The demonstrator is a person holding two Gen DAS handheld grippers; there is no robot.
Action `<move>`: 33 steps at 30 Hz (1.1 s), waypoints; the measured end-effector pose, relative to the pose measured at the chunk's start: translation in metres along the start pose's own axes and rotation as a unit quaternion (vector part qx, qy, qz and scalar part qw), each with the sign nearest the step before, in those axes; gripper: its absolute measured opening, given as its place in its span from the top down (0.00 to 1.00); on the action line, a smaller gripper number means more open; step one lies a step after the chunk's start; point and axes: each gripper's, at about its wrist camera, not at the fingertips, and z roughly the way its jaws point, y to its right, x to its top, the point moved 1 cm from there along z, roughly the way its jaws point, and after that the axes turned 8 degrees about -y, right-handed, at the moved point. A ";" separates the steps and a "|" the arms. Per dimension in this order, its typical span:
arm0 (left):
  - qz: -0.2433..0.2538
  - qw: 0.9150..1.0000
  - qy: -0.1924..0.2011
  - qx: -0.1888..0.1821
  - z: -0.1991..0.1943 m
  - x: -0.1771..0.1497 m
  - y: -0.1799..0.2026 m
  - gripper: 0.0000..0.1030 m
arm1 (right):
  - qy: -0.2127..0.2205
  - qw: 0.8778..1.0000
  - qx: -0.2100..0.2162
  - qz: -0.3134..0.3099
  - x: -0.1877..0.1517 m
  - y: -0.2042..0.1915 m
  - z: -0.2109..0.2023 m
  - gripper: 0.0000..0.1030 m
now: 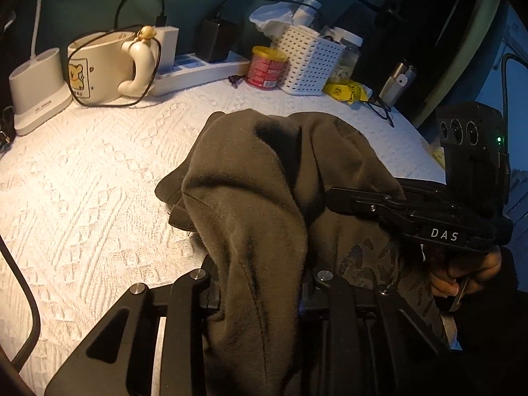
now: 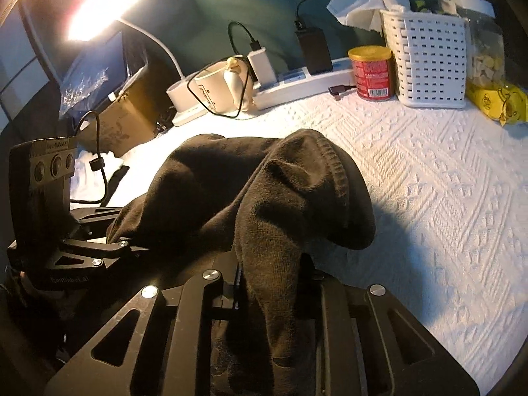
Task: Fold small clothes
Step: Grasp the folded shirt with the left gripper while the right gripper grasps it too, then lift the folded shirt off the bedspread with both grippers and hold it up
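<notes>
A small dark olive-brown garment [image 1: 250, 178] lies bunched on the white textured cloth [image 1: 85, 178]. My left gripper [image 1: 260, 290] is shut on a fold of it; the fabric drapes over the fingers and hides the tips. My right gripper [image 2: 274, 283] is shut on another fold of the same garment [image 2: 297, 191], near a ribbed hem. The right gripper also shows in the left wrist view [image 1: 409, 214], at the garment's right side. The left gripper shows in the right wrist view [image 2: 109, 247], at its left side.
Along the back stand a cream mug [image 1: 99, 66], a lamp base [image 1: 36, 89], a white power strip [image 1: 201, 69], a red can [image 1: 265, 67], a white perforated basket [image 1: 310, 59] and a yellow packet [image 1: 346, 90]. A lit lamp [image 2: 105, 3] shines at upper left.
</notes>
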 end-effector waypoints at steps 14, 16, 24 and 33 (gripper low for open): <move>0.030 0.998 0.059 0.002 -0.041 -0.015 0.031 0.74 | 0.048 0.999 -0.012 -0.015 -0.014 -0.029 -0.048 0.80; 0.034 0.997 0.066 0.003 -0.045 -0.017 0.036 0.74 | 0.055 0.998 -0.013 -0.018 -0.017 -0.033 -0.056 0.80; 0.048 0.995 0.091 0.006 -0.067 -0.026 0.052 0.74 | 0.081 0.996 -0.017 -0.032 -0.025 -0.051 -0.081 0.80; 0.057 0.991 0.123 0.011 -0.097 -0.036 0.066 0.74 | 0.113 0.991 -0.032 -0.063 -0.033 -0.076 -0.110 0.80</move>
